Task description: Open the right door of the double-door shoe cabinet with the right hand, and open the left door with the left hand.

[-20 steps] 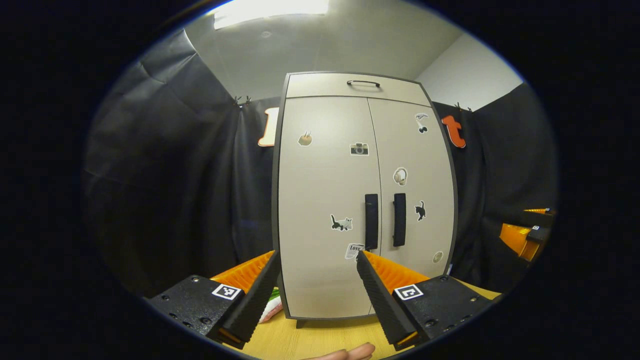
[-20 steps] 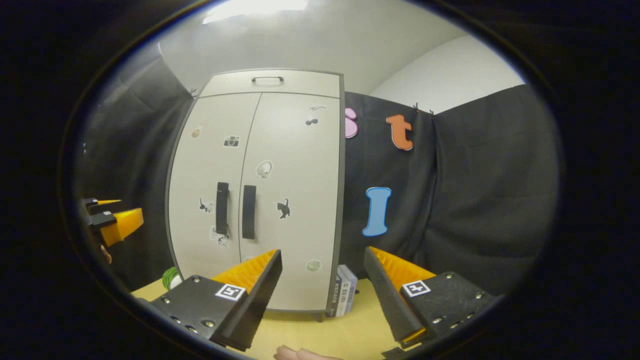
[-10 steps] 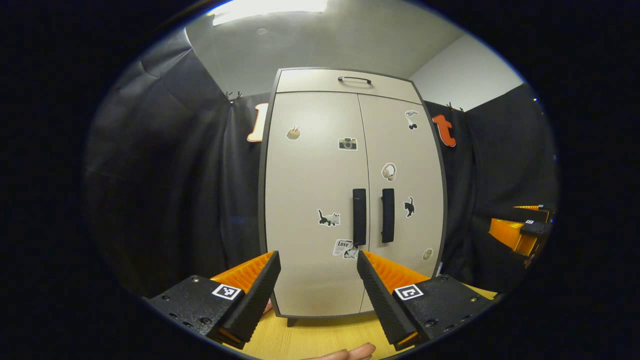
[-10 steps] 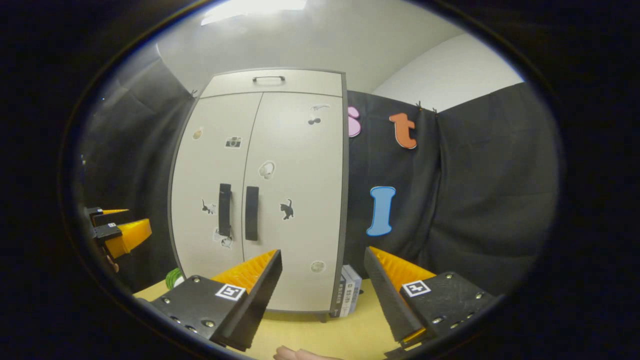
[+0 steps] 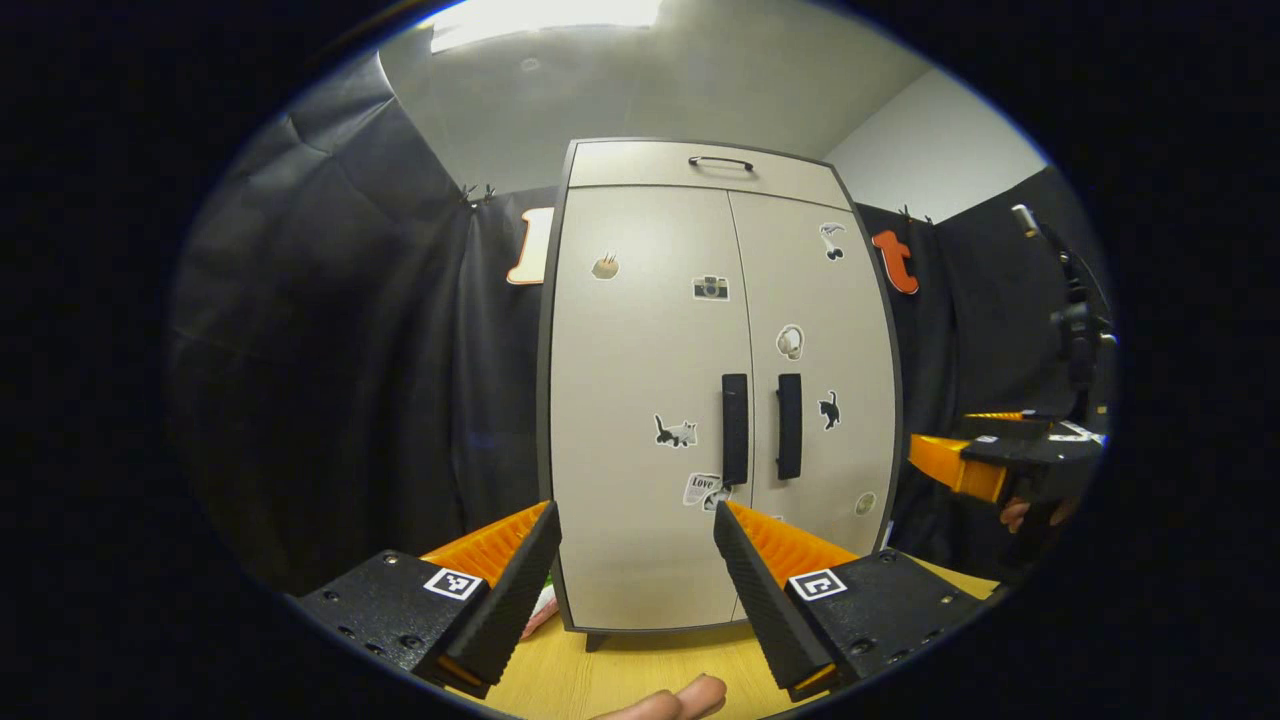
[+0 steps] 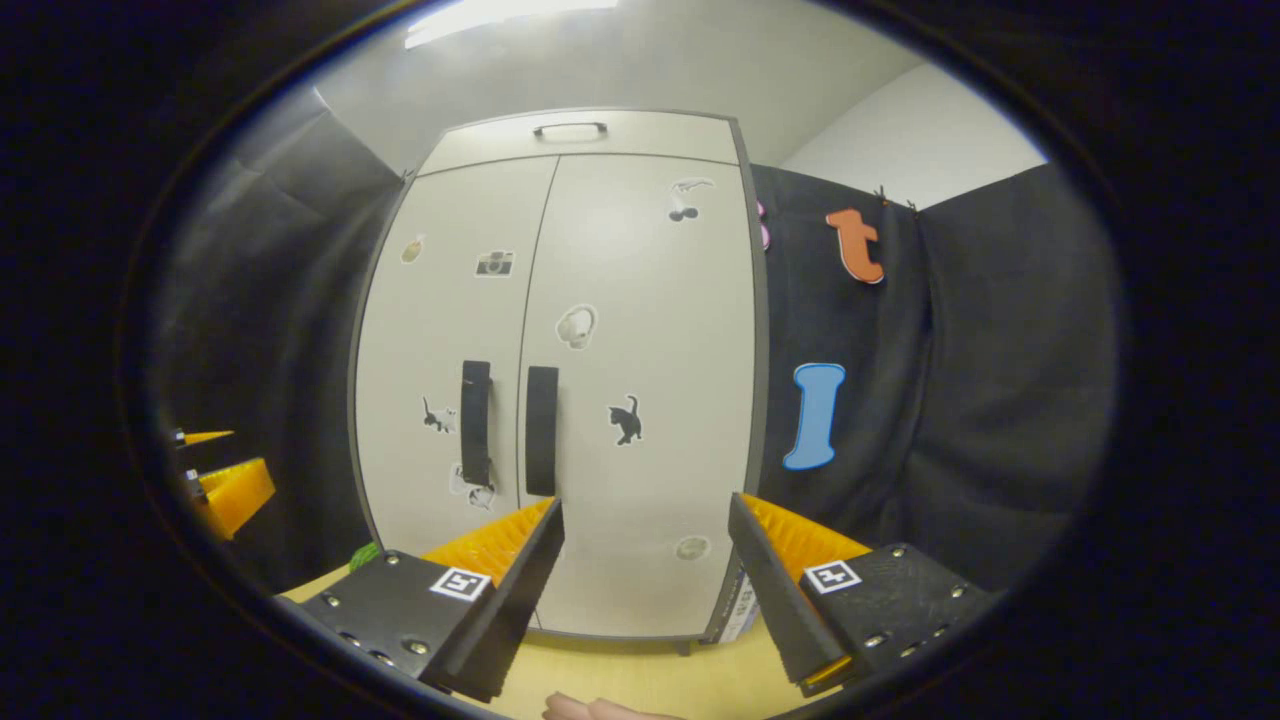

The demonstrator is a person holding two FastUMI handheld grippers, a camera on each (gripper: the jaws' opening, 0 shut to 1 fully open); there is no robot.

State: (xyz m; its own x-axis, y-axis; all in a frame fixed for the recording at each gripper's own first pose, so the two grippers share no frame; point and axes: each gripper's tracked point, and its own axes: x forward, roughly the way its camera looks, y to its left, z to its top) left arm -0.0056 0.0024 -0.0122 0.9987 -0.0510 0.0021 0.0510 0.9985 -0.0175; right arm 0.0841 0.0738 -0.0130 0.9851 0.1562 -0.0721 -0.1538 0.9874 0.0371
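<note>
A beige double-door shoe cabinet (image 5: 650,330) (image 6: 640,330) stands on a wooden table, both doors closed and dotted with stickers. Two black vertical handles sit side by side at mid-height: the left door handle (image 5: 735,429) (image 6: 475,422) and the right door handle (image 5: 789,426) (image 6: 541,430). My left gripper (image 5: 635,525) is open, short of the cabinet, its right fingertip just below the left handle. My right gripper (image 6: 645,520) is open too, nearer the right door, its left fingertip under the right handle. The right gripper (image 5: 955,465) also appears at the far right of the left gripper view, and the left gripper (image 6: 225,490) at the far left of the right gripper view.
Above the doors runs a drawer with a thin handle (image 5: 720,161). The light wooden table (image 5: 640,675) carries the cabinet. Some small boxes (image 6: 740,605) stand at the cabinet's right foot, and a green and pink item (image 5: 540,605) lies at its left. A camera stand (image 5: 1075,320) rises at the right.
The right gripper has moved closer to the cabinet, which now looks larger in its view. The left gripper shifted only slightly sideways. Both stayed open.
</note>
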